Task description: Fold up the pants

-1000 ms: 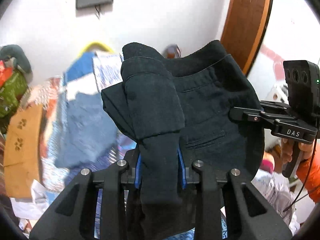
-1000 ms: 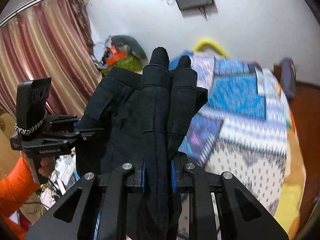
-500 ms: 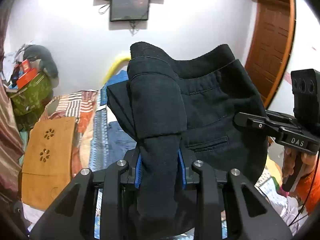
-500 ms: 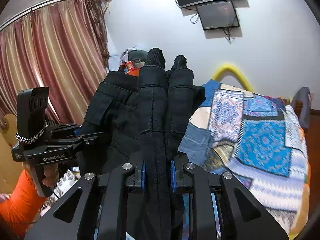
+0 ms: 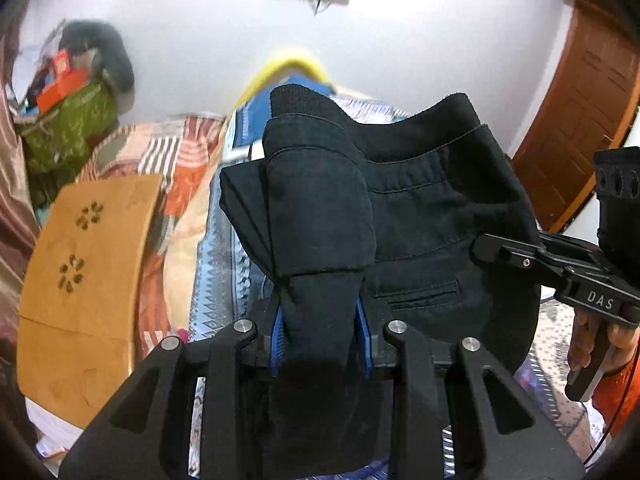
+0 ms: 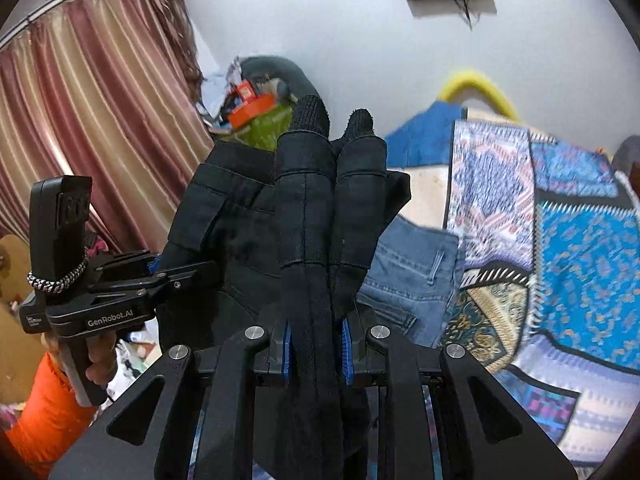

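Pants (image 5: 420, 216), black: held above bed (image 6: 560, 240), bunched fabric pinched between fingers of left gripper (image 5: 322, 332) and right gripper (image 6: 316, 344). Green bag (image 5: 64, 132) beside bed, orange box (image 5: 60, 80) on top.

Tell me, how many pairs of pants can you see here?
2. The black pants hang clamped between the left gripper and right gripper; blue jeans lie on the patchwork bedspread. Others may be hidden.

A bed (image 6: 580, 320) spread with a patchwork quilt (image 6: 572, 236) of blue, white and purple panels; a pair of blue jeans (image 6: 412, 264) lies flat on its near left part; at the far end, a yellow curved headrail (image 6: 476, 84).
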Demonstrator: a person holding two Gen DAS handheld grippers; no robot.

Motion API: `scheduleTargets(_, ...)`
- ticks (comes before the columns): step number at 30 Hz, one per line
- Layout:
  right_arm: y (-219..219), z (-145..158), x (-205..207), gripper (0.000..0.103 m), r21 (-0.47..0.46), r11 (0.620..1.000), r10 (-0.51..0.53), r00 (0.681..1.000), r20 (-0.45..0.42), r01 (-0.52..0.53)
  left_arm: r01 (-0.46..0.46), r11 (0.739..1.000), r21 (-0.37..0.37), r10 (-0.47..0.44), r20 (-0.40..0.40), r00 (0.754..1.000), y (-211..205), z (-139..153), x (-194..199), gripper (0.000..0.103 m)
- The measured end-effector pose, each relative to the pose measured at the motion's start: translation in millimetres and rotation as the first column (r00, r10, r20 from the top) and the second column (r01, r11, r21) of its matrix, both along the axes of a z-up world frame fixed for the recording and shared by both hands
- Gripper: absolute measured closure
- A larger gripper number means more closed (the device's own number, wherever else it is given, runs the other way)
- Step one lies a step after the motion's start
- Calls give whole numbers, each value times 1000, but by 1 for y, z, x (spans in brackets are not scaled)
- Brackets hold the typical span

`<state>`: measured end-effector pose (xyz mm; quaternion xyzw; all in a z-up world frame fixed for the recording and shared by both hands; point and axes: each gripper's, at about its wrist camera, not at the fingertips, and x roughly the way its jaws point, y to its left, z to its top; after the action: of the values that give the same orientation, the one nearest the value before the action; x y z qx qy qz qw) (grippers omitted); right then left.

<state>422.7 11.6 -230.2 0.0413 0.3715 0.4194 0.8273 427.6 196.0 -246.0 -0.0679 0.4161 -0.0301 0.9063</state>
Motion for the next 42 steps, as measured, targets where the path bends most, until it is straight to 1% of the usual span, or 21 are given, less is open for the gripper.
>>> scheduleTargets(4, 17, -34, 19, 87, -36, 999, -1, 999, -46, -1, -17, 1000, -10, 16, -45, 999, 11, -34, 23, 74)
scheduleTargets(8, 25, -56, 34, 87, -61, 998, -11, 997, -79, 6, -21, 1000, -21, 19, -97, 995, 16, -66, 40, 73)
scheduleTargets(10, 29, -66, 40, 87, -86, 996, -12, 996, -93, 4, -26, 999, -29, 22, -118, 993, 18, -77, 45, 72)
scheduleTargets(13, 35, -80, 45, 86, -146, 989, -18, 995, -95, 4, -38, 998, -47, 30, -166, 986, 20, -99, 56, 69)
scheduleTargets(15, 36, -87, 46, 84, -183, 983, -27, 995, -99, 9, -48, 998, -46, 38, -196, 980, 20, -108, 59, 65)
scheduleTargets(17, 36, -93, 46, 78, -223, 975, -36, 994, -101, 13, -67, 997, -33, 59, -206, 977, 21, -113, 59, 60)
scheduleTargets(18, 35, -94, 44, 77, -242, 970, -39, 995, -91, 16, -72, 997, -30, 65, -203, 977, 21, -113, 58, 57)
scheduleTargets(19, 34, -95, 43, 74, -259, 966, -38, 996, -78, 17, -78, 997, -27, 71, -200, 977, 23, -113, 57, 57)
scheduleTargets(21, 29, -94, 39, 67, -284, 959, -39, 997, -67, 18, -98, 995, -7, 95, -200, 975, 24, -108, 54, 54)
scheduleTargets(22, 26, -91, 35, 60, -292, 956, -42, 997, -67, 21, -105, 994, 16, 107, -201, 974, 24, -104, 50, 54)
scheduleTargets(23, 23, -90, 34, 56, -298, 954, -45, 997, -63, 24, -106, 994, 35, 111, -202, 973, 22, -100, 47, 54)
scheduleTargets(25, 16, -81, 25, 55, -315, 948, -46, 999, -29, 35, -109, 993, 52, 117, -196, 974, 22, -92, 37, 54)
scheduleTargets(27, 12, -73, 21, 54, -325, 945, -46, 999, -2, 43, -112, 991, 69, 123, -177, 977, 20, -78, 19, 54)
scheduleTargets(30, 2, -51, 5, 53, -304, 951, -44, 999, 26, 50, -104, 986, 129, 121, -125, 985, 12, -48, -11, 54)
scheduleTargets(32, -6, -30, -12, 53, -273, 960, -44, 998, 46, 55, -101, 982, 159, 114, -73, 991, 3, -21, -35, 54)
scheduleTargets(34, -10, -10, -28, 53, -252, 966, -40, 996, 79, 59, -99, 982, 162, 104, -26, 994, -4, 4, -57, 54)
scheduleTargets(35, -12, 4, -40, 53, -236, 970, -39, 993, 108, 64, -101, 981, 163, 100, 14, 995, -9, 24, -73, 54)
scheduleTargets(37, -19, 28, -61, 53, -203, 977, -38, 987, 156, 70, -103, 981, 162, 92, 72, 993, -16, 50, -97, 54)
scheduleTargets(38, -23, 44, -75, 53, -177, 981, -42, 981, 187, 76, -111, 981, 158, 93, 118, 989, -21, 70, -115, 54)
scheduleTargets(40, -31, 71, -100, 53, -133, 988, -50, 970, 237, 84, -127, 980, 152, 97, 193, 976, -28, 100, -144, 54)
scheduleTargets(42, -36, 91, -121, 50, -101, 991, -55, 958, 283, 87, -123, 984, 130, 87, 256, 963, -35, 124, -170, 53)
